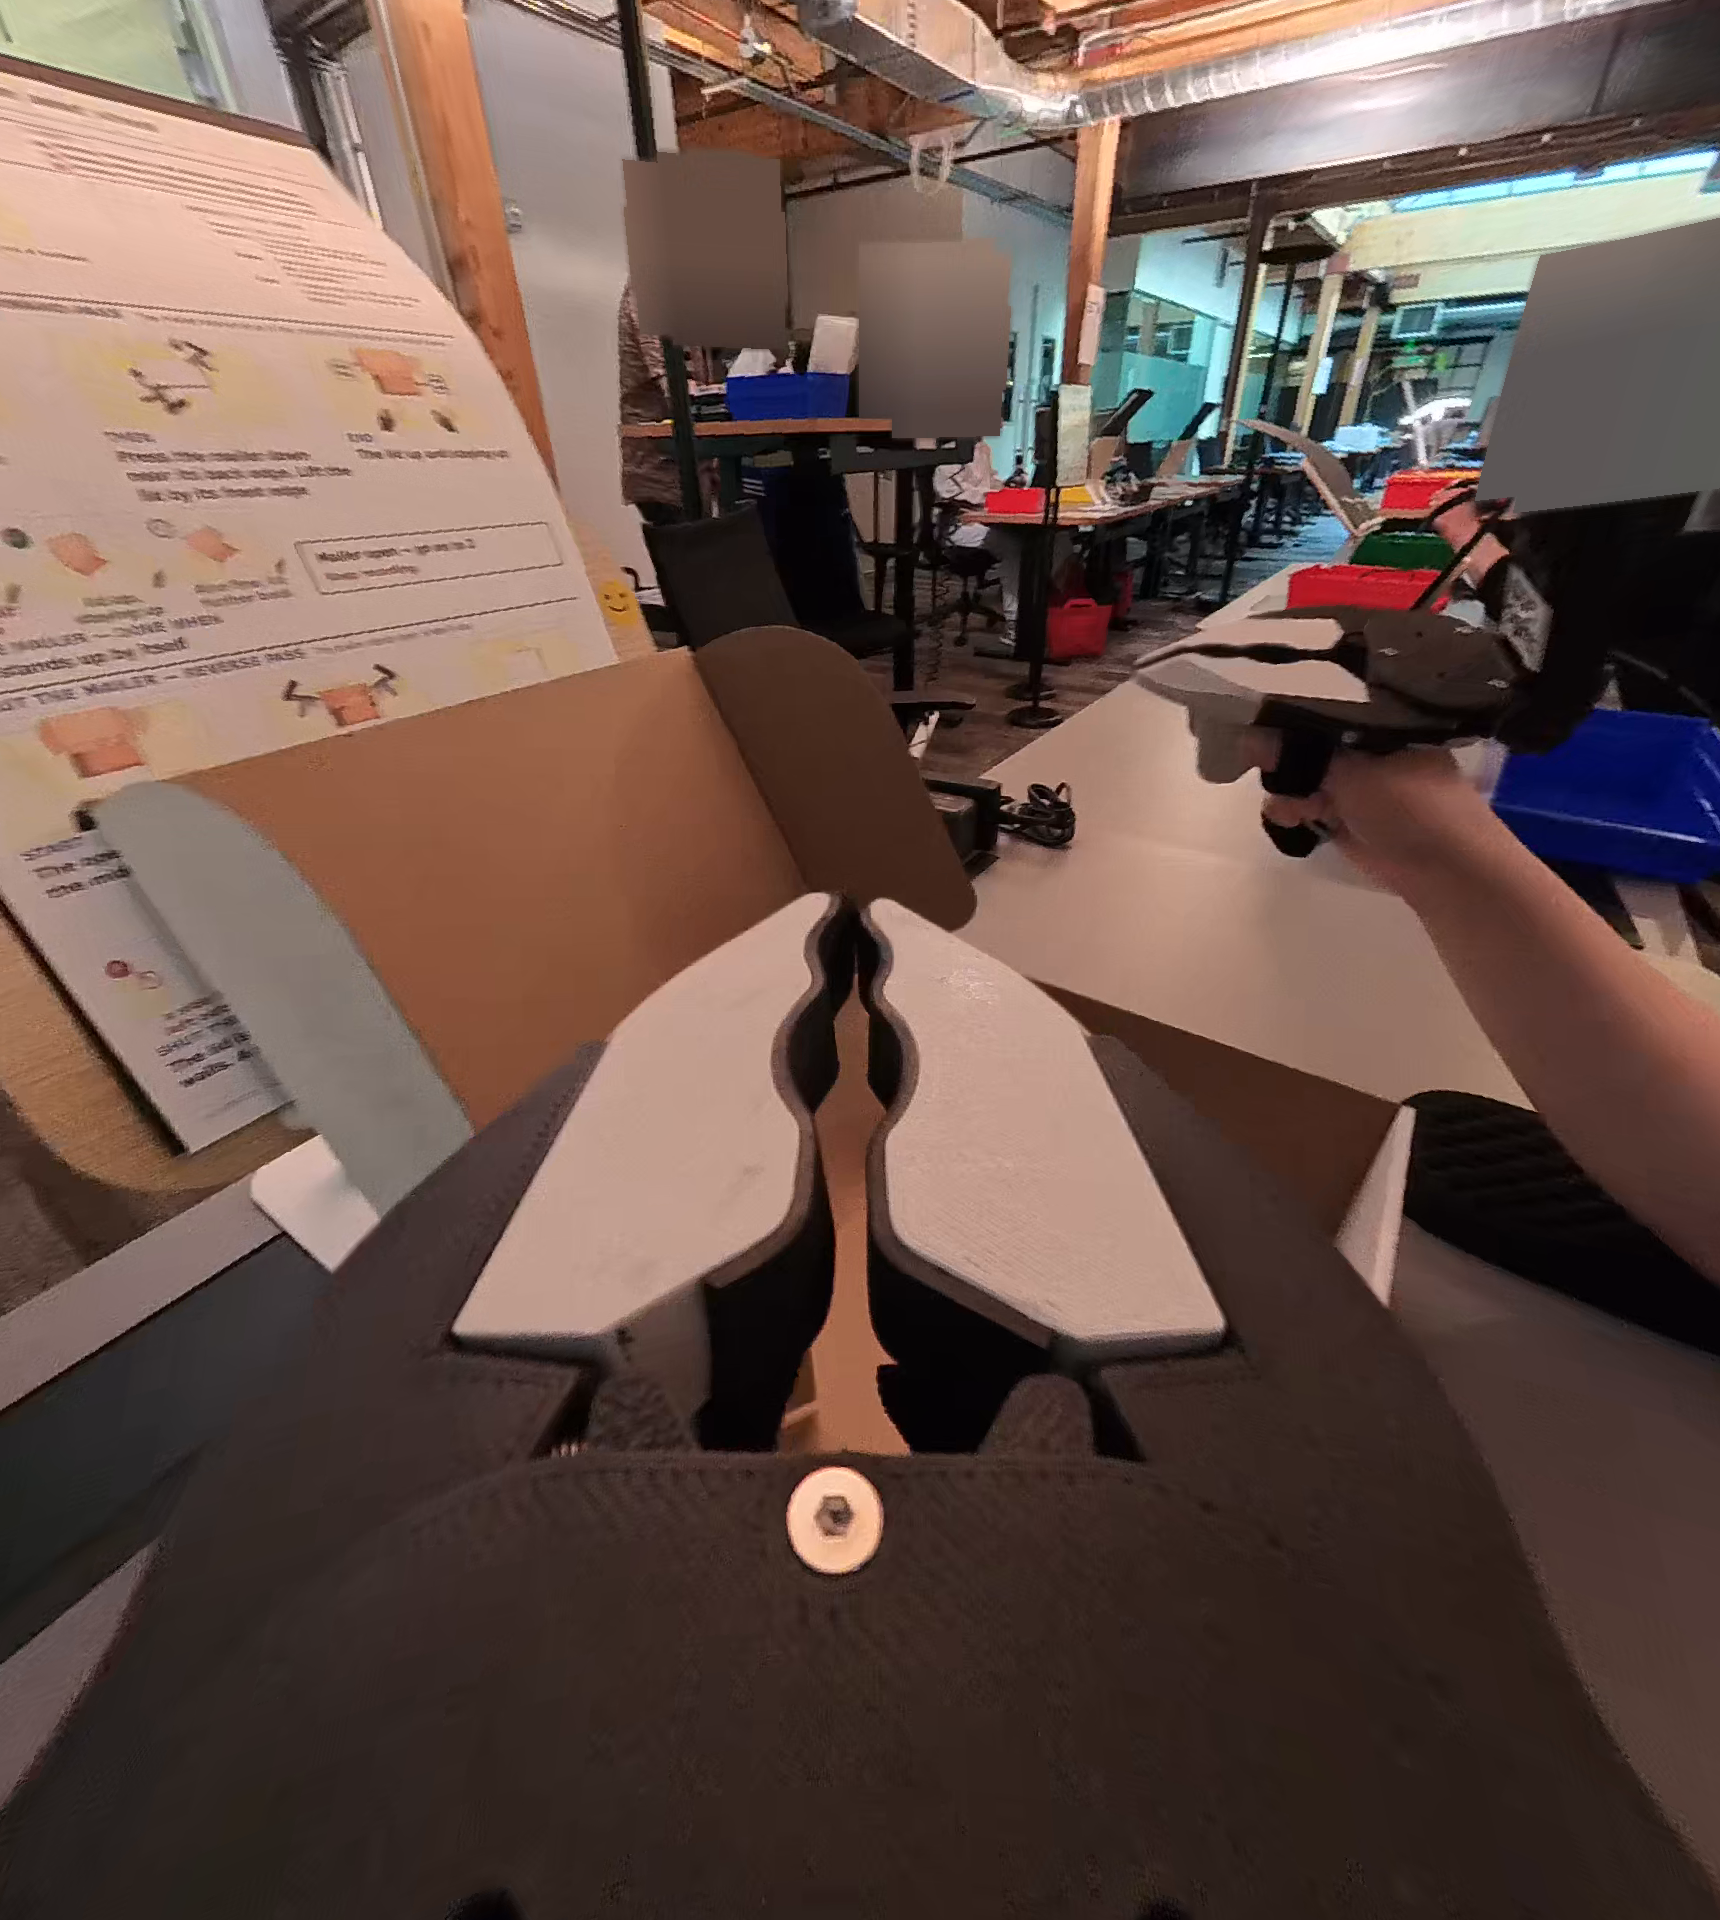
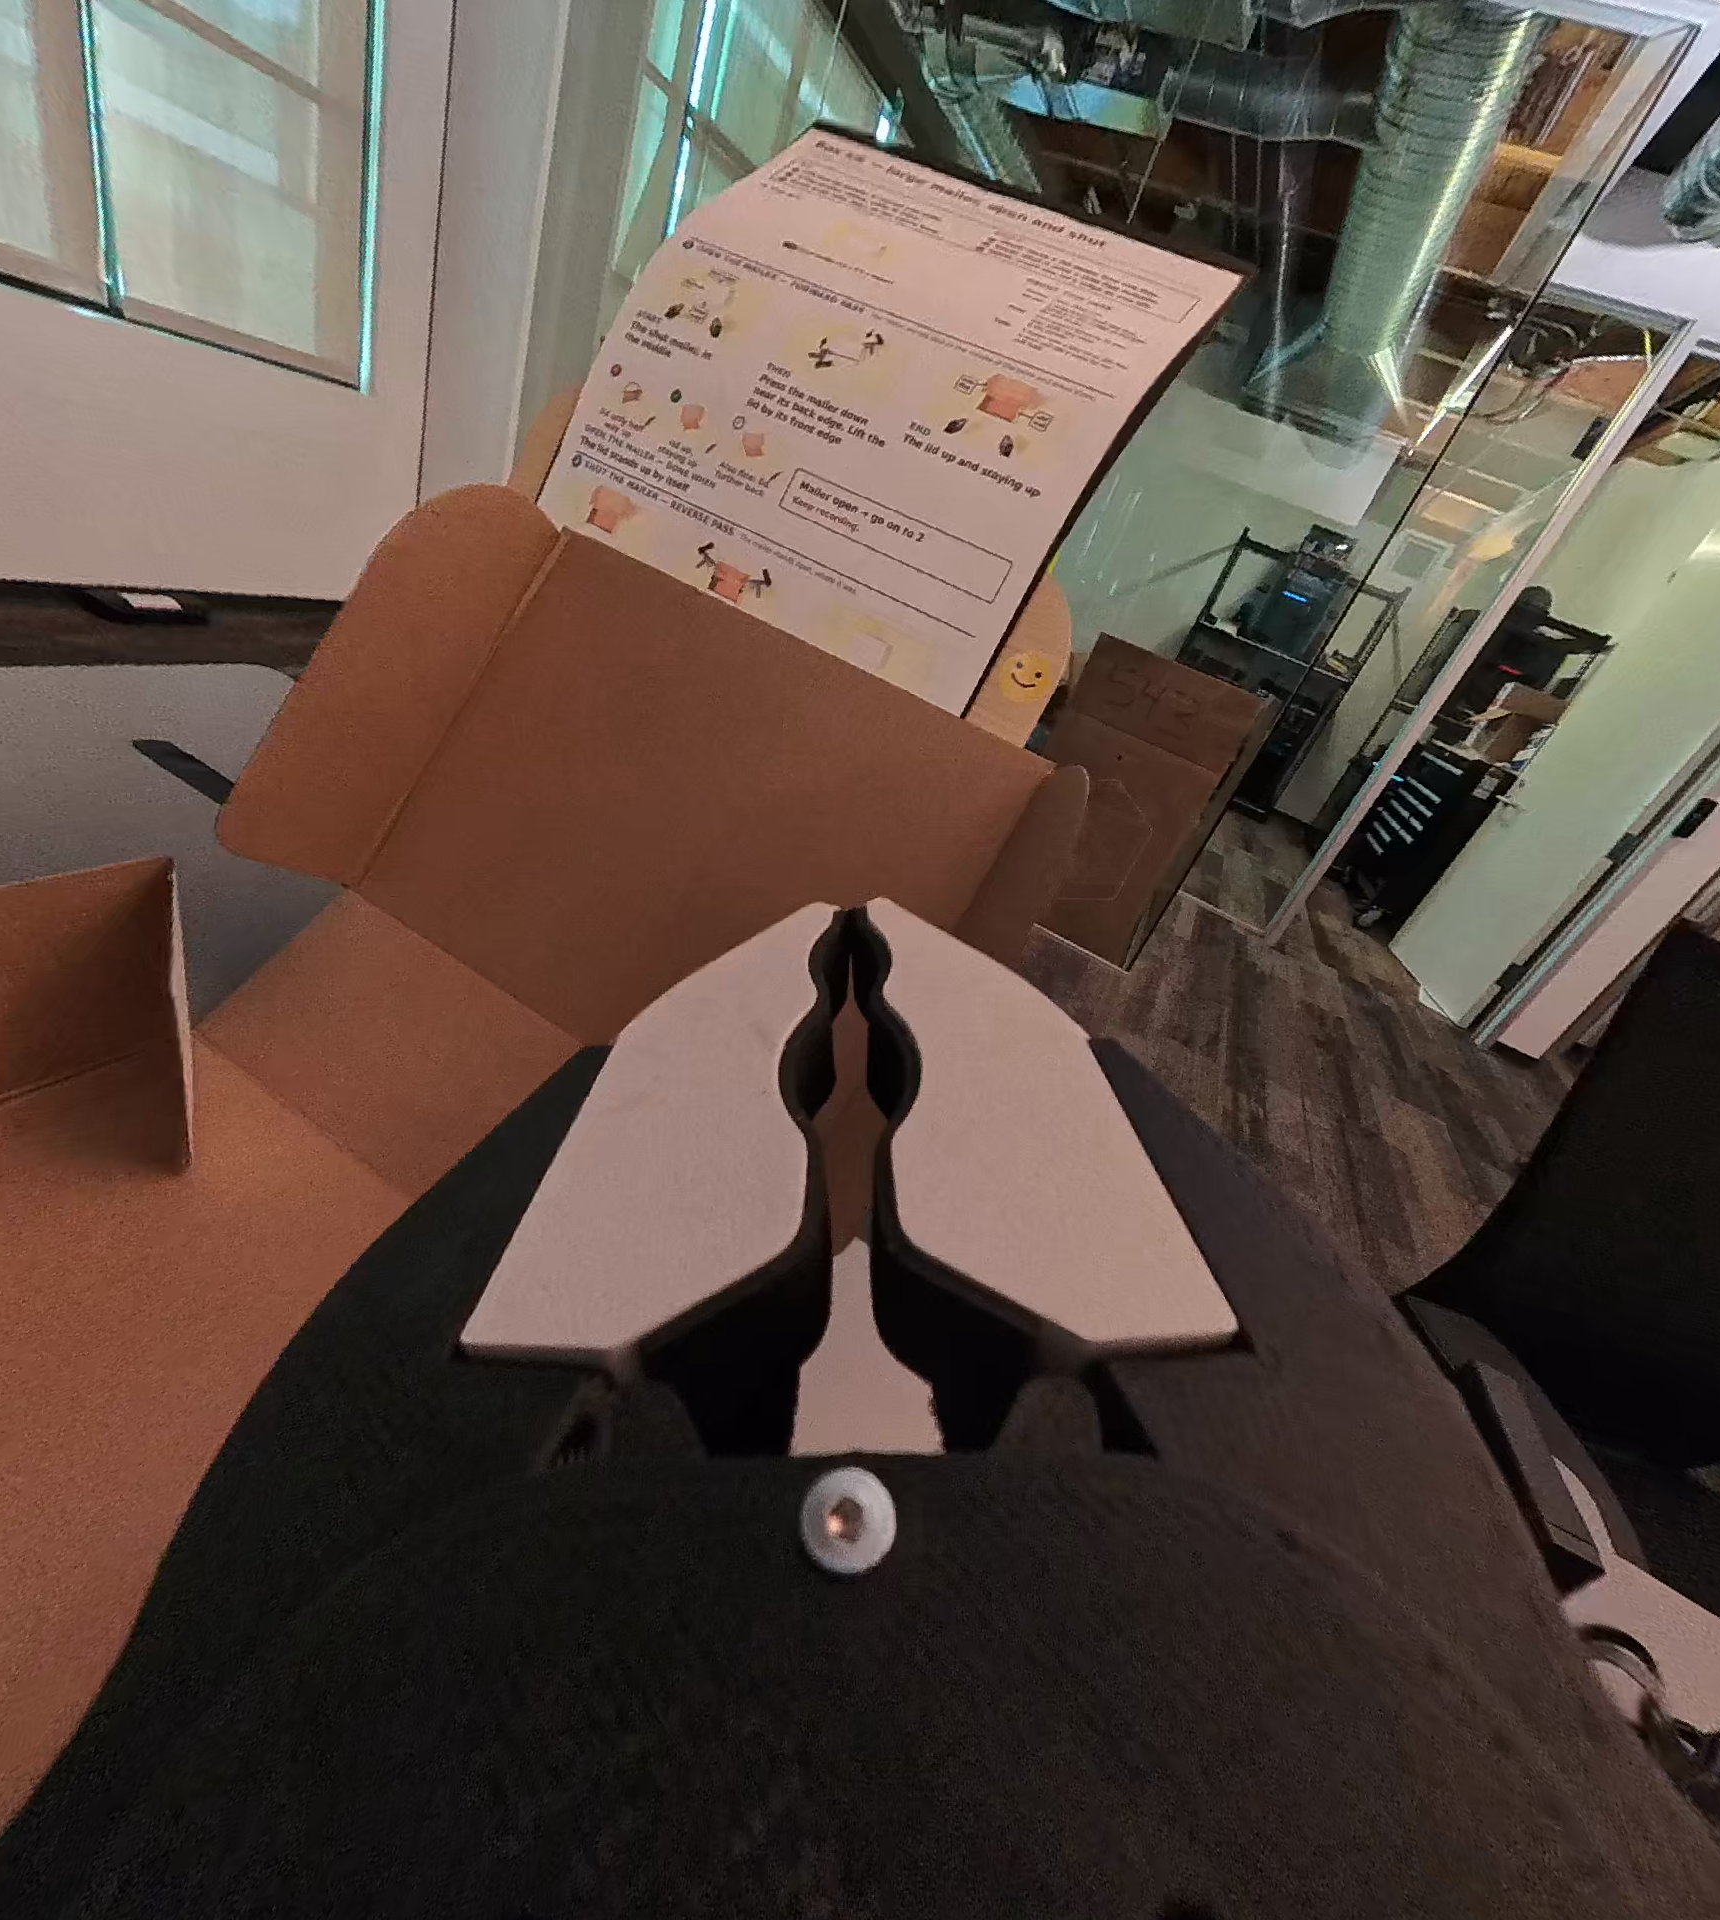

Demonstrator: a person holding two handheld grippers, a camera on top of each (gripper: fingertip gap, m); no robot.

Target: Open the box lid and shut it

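The brown cardboard mailer box stands open. Its lid (image 1: 523,883) is raised upright behind my left gripper (image 1: 851,914), with a side flap (image 1: 835,769) bent forward. In the right wrist view the lid (image 2: 690,790) stands up with its flaps spread, and the box floor (image 2: 108,1351) lies below at the left. My left gripper is shut and empty, just in front of the lid. My right gripper (image 2: 851,920) is shut and empty, held over the box's right side. It also shows in the left wrist view (image 1: 1282,675), in a hand above the table.
An instruction poster (image 1: 160,468) leans behind the lid; it also shows in the right wrist view (image 2: 866,416). The white table (image 1: 1199,904) carries a black cable bundle (image 1: 1032,810). Blue bins (image 1: 1635,790), chairs and desks stand beyond. A black chair (image 2: 1645,1195) is at the right.
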